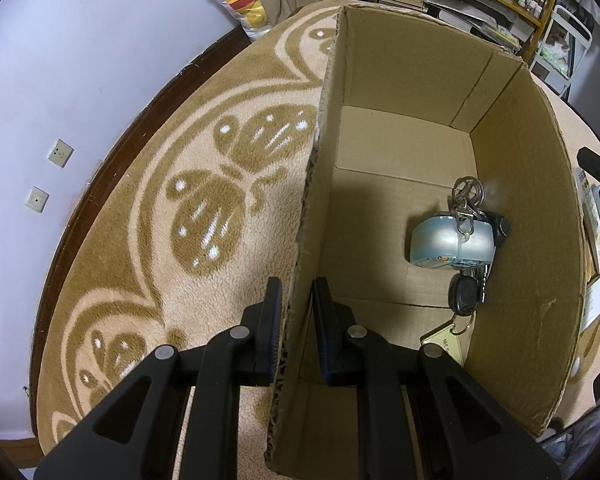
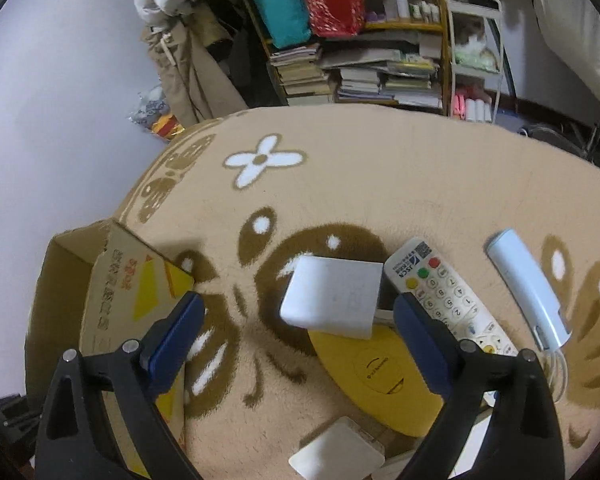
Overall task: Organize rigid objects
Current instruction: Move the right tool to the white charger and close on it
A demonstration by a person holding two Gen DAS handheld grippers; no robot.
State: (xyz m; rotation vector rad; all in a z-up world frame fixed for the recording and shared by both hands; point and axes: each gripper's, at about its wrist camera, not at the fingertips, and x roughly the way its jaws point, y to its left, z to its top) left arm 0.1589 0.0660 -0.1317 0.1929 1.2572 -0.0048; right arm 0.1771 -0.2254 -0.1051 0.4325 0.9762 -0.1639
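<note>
Both of my jaws differ: the left gripper is pinched tight on the near wall of the cardboard box, one finger outside, one inside, while the right gripper stands spread wide with nothing between its pads, poised above loose things on the blanket.

Largest is the tan blanket with brown butterfly shapes and a white flower, covering the surface under everything. On it, at my left, stands the open box, its printed outer side showing in the right wrist view. Inside, against the far right wall, lies a pale blue tape measure resting on a bunch of keys with metal rings and a brass tag.

Outside the box, between my right fingers as seen from that wrist, a yellow disc lies flat, with a white square block resting partly over its far edge. Just right of these lies a white remote control, and further right, apart from it, a slim light blue device. Nearest the camera is a small white pad.
</note>
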